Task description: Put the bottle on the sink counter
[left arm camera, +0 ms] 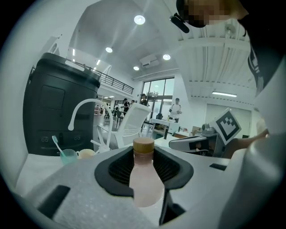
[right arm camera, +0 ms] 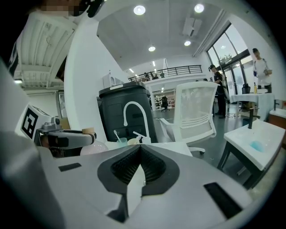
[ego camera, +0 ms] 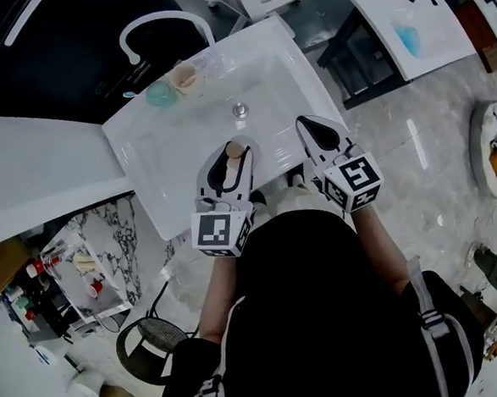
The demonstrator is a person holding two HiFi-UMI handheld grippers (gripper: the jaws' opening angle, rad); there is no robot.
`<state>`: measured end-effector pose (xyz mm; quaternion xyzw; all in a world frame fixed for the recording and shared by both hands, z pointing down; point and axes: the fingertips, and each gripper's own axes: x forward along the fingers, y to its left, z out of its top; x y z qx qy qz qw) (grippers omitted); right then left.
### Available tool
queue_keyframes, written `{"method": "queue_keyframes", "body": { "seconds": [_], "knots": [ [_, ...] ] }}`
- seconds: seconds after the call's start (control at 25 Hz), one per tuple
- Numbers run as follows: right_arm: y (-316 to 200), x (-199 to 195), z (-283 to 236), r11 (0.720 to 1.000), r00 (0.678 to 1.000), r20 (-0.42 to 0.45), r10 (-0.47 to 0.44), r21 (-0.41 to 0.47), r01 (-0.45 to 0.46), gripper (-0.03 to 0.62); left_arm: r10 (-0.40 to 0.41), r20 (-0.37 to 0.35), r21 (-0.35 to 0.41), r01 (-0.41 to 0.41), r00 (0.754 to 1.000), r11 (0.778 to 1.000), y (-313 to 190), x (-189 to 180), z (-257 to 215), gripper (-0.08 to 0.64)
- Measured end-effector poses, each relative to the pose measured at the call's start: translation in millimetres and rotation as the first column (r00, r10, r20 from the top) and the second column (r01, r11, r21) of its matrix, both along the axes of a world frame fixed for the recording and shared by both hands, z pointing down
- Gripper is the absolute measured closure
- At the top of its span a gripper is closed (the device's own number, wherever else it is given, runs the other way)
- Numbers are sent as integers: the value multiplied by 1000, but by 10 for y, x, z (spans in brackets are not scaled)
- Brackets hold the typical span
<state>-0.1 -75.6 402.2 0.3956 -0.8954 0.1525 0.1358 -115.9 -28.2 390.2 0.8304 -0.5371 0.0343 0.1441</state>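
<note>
A pale pink bottle (left arm camera: 145,179) with a tan cap stands upright between the jaws of my left gripper (left arm camera: 144,154), which is shut on its body. In the head view the left gripper (ego camera: 231,159) hangs over the front part of the white sink (ego camera: 169,148), with the bottle's cap (ego camera: 235,150) showing between the fingers. My right gripper (ego camera: 310,125) is beside it on the right, over the sink's front right rim, its jaws closed together with nothing between them. The right gripper view shows those closed jaws (right arm camera: 139,150) and the bottle (right arm camera: 93,146) off to the left.
A white curved faucet (ego camera: 160,26) rises at the sink's back edge. A teal cup (ego camera: 160,93) with a toothbrush and a peach cup (ego camera: 185,76) stand at the back left corner. The drain (ego camera: 240,110) lies mid-basin. A second white sink (ego camera: 406,21) stands at the upper right.
</note>
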Motion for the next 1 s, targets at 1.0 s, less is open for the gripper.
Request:
{"method": "queue_keyframes", "body": {
  "seconds": [1.0],
  "knots": [
    [-938, 342, 433, 955, 959, 22, -284, -89, 284, 588, -213, 52, -52, 215, 976, 975, -1035, 633, 405, 422]
  ]
}}
